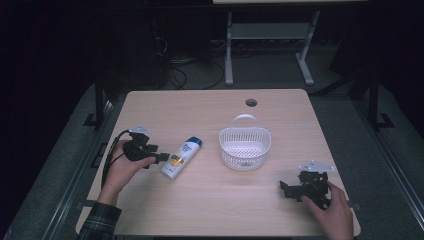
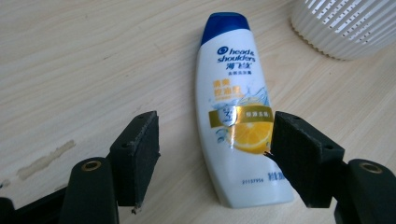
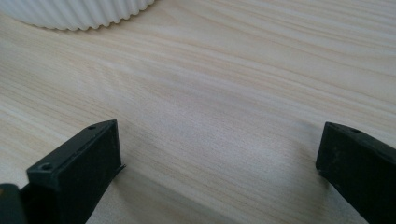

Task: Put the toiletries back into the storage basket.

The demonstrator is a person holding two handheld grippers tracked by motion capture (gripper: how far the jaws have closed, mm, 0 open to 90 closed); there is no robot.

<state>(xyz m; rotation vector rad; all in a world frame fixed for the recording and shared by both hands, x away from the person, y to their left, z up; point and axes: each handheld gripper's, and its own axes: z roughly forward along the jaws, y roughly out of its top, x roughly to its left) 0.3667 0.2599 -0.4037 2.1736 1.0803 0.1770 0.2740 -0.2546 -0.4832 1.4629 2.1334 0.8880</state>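
Item 1, setting: pale wood-grain desk [image 1: 215,200] with rounded corners and a round cable hole [image 1: 251,103] near its far edge. Beyond it, on the dark floor, a grey metal frame [image 1: 270,35] and loose black cables [image 1: 195,70].

Item 2, surroundings: white perforated plastic basket [image 1: 245,146] with a loop handle, standing upright right of the desk's centre, with nothing in it. It sits near the bottle but apart from it, and between the two grippers. No object lies between the left gripper and the bottle.

Item 3, task object: white plastic shampoo bottle [image 2: 236,112] with a blue cap, lying flat on the desk left of the basket, label up. In the high view its cap points toward the far right and its base toward the left gripper. The label bears blue brand lettering, a gold band and an orange-slice picture. The bottle looks whole and closed.

Item 4, left gripper [image 2: 215,154]: black, held in the person's left hand [image 1: 120,170] at the desk's left side. Fingers [image 2: 137,154] spread wide, flanking the bottle's lower half; the right-hand pad lies at the bottle's edge, contact uncertain, the other stands clear.

Item 5, right gripper [image 3: 219,158]: black, held in the right hand [image 1: 332,210] near the desk's front right corner, well apart from the bottle. Fingers [image 3: 79,172] spread wide over bare desk, holding nothing.
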